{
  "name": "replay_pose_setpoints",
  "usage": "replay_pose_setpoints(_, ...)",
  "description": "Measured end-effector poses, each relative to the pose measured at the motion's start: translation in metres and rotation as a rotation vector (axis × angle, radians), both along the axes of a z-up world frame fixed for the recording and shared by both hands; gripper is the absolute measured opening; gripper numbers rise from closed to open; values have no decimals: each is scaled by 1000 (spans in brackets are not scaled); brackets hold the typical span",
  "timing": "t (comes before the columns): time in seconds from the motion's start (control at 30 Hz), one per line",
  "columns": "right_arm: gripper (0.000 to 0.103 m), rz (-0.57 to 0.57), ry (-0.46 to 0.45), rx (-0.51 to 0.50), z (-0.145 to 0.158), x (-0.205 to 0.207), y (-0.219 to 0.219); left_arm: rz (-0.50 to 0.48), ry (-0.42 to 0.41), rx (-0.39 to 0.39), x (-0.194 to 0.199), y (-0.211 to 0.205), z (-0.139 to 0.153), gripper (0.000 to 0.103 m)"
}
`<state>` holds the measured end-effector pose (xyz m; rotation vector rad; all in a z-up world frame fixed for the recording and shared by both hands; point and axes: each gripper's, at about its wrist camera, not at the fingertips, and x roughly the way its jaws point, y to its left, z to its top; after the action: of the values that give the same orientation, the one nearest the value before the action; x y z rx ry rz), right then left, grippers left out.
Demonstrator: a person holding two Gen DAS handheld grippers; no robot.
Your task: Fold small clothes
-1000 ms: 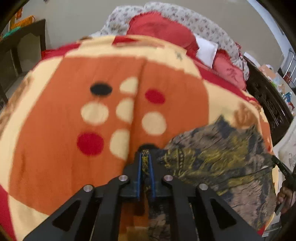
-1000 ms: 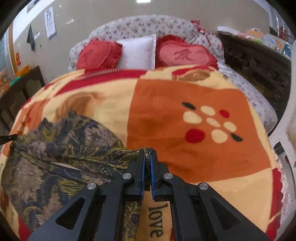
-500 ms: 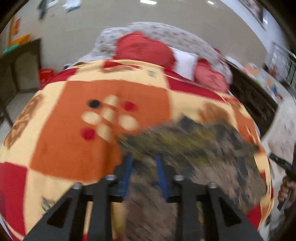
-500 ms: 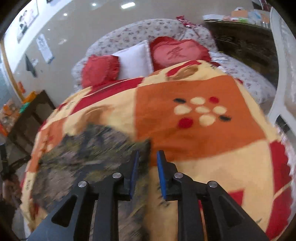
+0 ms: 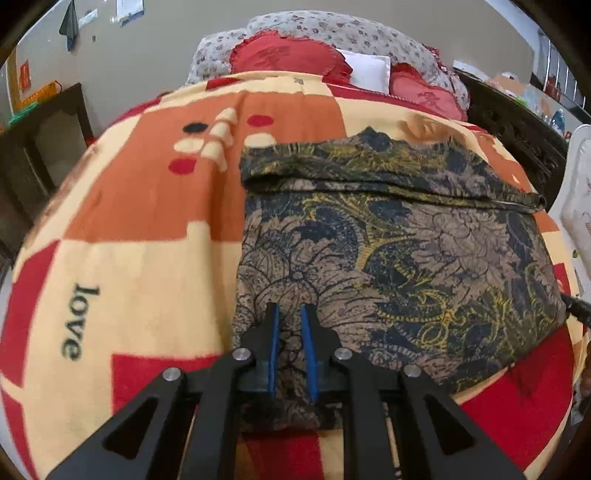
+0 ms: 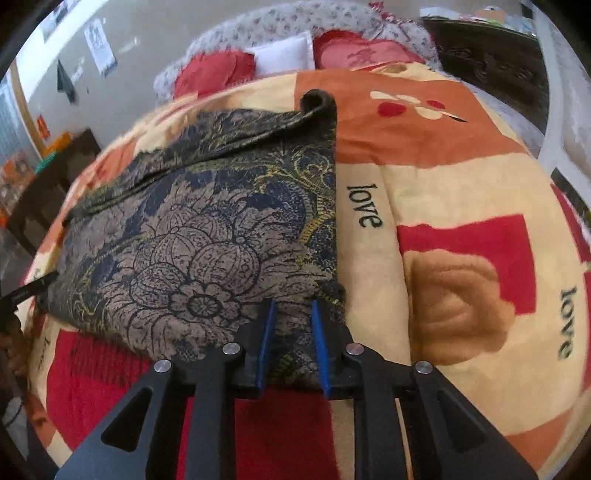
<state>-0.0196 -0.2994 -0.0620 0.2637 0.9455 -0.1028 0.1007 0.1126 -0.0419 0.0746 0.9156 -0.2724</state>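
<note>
Left gripper (image 5: 289,314) jaws stand apart over the garment's (image 5: 399,258) near left corner, unclamped; right gripper (image 6: 291,308) jaws likewise apart over its near right corner; the garment lies folded flat on the blanket (image 5: 147,258), pillows (image 5: 288,59) beyond.

L tongs (image 5: 290,314) slightly apart over folded garment (image 5: 399,251), on blanket (image 5: 140,258).

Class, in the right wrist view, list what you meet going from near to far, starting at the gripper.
right gripper → patterned garment → patchwork blanket → red heart cushions → floral headboard → wall
</note>
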Motion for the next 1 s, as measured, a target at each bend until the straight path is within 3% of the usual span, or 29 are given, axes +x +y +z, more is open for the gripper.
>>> replay_pose_setpoints(0.13, 21, -4, -101, -70, 47, 9, 4, -15, -50, -119, 7, -4, 34, 19)
replay_pose_setpoints(0.23, 21, 25, -133, -96, 67, 44, 17, -58, -26, -131, 35, -29, 39, 23)
replay_pose_setpoints(0.3, 21, 41, -94, -100, 64, 69, 28, -80, 32, -142, 55, -50, 31, 23)
replay_pose_setpoints(0.4, 21, 81, 12, -119, 40, 106, 43, -71, 146, -42, 82, -79, 1, 23)
replay_pose_setpoints(0.47, 22, 66, 88, -155, 16, 121, 40, -56, 131, -31, 83, -83, -5, 24)
replay_pose_setpoints(0.67, 22, 32, 15, 29, 16, 103, 7, -55, 124, -50, 85, -83, -2, 25)
replay_pose_setpoints(0.8, 22, -16, 3, -12, 9, 95, -15, -18, 92, -106, 101, -67, 1, 26)
replay_pose_setpoints(0.87, 22, -22, 9, 38, 1, 100, -27, -5, 98, -118, 111, -63, 0, 26)
replay_pose_setpoints(1.0, 22, -4, -30, -2, 16, 124, -33, 12, 76, -99, 137, -66, 5, 26)
